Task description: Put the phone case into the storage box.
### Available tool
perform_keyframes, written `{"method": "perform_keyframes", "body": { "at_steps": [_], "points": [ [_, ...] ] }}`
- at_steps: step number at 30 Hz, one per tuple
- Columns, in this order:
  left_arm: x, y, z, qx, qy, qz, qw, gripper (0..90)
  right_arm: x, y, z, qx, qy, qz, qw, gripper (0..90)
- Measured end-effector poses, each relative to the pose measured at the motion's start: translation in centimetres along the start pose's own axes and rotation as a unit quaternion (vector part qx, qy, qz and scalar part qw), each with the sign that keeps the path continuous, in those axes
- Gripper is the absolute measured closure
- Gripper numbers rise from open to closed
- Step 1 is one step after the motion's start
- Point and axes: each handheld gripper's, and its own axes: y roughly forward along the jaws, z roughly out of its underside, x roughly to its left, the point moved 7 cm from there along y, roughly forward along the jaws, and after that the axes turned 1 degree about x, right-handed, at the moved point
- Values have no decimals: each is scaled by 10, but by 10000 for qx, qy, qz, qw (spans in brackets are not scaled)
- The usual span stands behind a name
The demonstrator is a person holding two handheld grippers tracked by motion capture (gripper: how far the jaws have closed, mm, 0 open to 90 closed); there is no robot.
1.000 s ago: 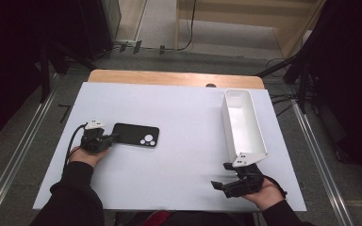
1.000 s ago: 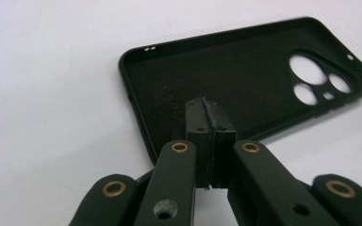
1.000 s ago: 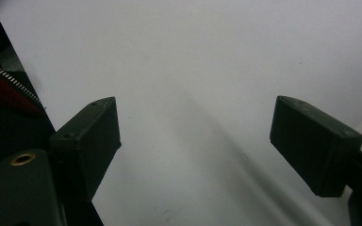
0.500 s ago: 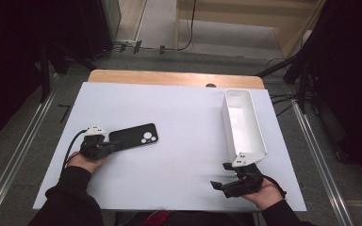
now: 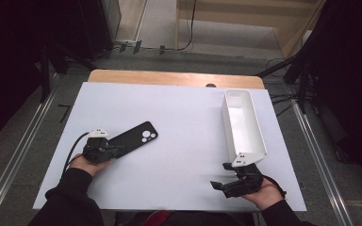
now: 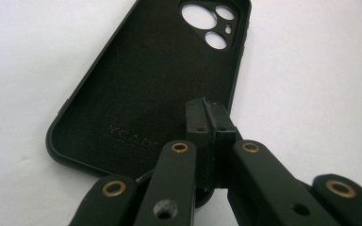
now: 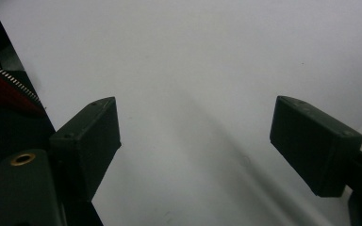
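A black phone case [image 5: 134, 140] lies inside-up on the white table sheet [image 5: 184, 117] at the left, its camera cut-outs pointing up and to the right. My left gripper [image 5: 111, 151] is at the case's near end, shut on its rim. In the left gripper view the two jaws [image 6: 210, 120] stand pressed together over the near edge of the case [image 6: 146, 80], hiding that corner. My right gripper [image 5: 219, 175] rests near the front right of the sheet, open. Between its spread jaws [image 7: 195, 141] is bare white sheet.
A long white empty bin [image 5: 250, 157] stands lengthwise at the right, its near end just beyond my right gripper. A wooden strip [image 5: 169, 77] borders the far edge of the sheet. Metal rails run along both sides of the table.
The phone case has swung counter-clockwise with my left gripper, from lying crosswise to slanting up and right. The right gripper has kept still.
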Motion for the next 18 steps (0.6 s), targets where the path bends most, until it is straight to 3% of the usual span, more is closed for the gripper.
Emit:
{"method": "perform_keyframes", "body": {
  "at_steps": [4,6,10,11,12,15,18],
  "points": [
    [0,-3,-3,-133,-18,10,9999,892,0,0,0,-8,12,-2,10000,153],
    [1,-5,-5,-184,-33,-34,9998,796,0,0,0,-33,14,8,10000,153],
    [0,-10,-9,-369,24,15,9993,695,-1,0,-1,-42,16,16,10000,153],
    [-2,-13,-12,-467,80,52,9989,695,-1,0,-1,-42,16,16,10000,153],
    [-5,-16,-16,-627,110,116,9979,581,-1,0,-1,-40,10,21,10000,153],
    [-10,-22,-23,-903,171,204,9956,453,-1,0,-1,-48,1,27,10000,153],
    [-17,-28,-26,-1075,102,401,9933,409,-1,-1,-1,-45,6,24,10000,153]
  ]
}}
